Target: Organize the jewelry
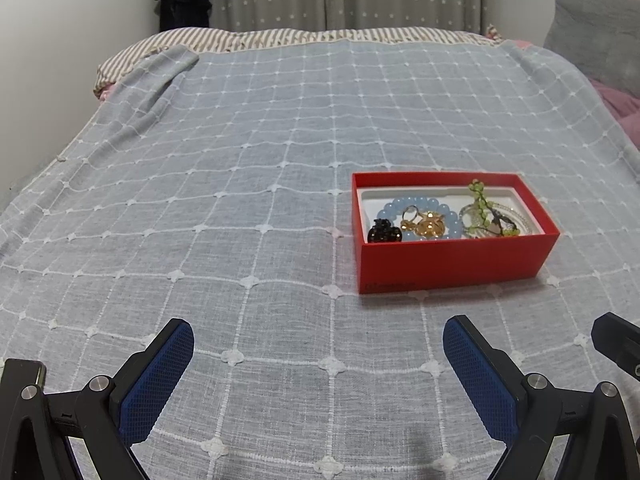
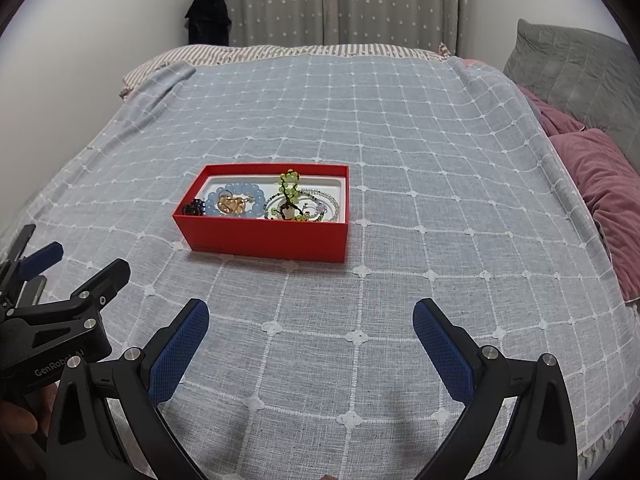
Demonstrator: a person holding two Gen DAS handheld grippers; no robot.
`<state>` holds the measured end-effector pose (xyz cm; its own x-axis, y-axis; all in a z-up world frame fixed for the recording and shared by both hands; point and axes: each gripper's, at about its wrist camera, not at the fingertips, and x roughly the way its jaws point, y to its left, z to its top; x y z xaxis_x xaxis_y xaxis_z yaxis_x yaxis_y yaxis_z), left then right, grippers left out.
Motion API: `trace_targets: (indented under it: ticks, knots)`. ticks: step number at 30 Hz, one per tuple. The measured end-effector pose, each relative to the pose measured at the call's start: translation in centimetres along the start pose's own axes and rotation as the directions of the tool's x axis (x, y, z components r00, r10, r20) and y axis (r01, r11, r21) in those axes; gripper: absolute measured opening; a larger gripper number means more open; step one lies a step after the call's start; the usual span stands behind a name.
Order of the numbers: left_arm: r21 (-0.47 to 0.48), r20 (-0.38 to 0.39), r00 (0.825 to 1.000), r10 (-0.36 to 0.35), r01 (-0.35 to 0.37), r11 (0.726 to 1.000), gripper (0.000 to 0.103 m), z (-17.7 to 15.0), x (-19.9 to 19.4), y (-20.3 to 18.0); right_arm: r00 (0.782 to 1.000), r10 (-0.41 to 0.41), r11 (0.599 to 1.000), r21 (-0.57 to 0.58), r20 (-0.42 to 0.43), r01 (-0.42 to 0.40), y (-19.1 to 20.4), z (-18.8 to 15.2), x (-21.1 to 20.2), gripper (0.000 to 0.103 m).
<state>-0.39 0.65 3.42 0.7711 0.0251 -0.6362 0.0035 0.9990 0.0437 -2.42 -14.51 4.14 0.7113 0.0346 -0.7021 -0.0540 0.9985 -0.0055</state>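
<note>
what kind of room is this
Most likely a bedroom: the red box of jewelry sits on a bed under a blue checked bedspread, with star-patterned curtains behind and pillows at the side.

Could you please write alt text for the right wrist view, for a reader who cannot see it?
An open red box of jewelry, including a blue bead bracelet and green beads, sits on a grey checked bedspread. The right gripper is in the foreground, jaws wide open and empty.
</note>
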Motion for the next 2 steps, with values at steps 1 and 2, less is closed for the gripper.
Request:
trace_targets:
  ticks: [1,2]
  knots:
    - [-0.001,-0.001,1.000,-0.003,0.003,1.000,0.102,0.01,0.01,-0.02,1.000,-0.002,1.000,0.000,0.001,0.002,0.01,0.02,0.00,0.103]
    - [-0.002,-0.002,1.000,-0.007,0.007,1.000,0.102,0.02,0.01,-0.05,1.000,-0.003,1.000,0.000,0.003,0.003,0.03,0.02,-0.04,0.103]
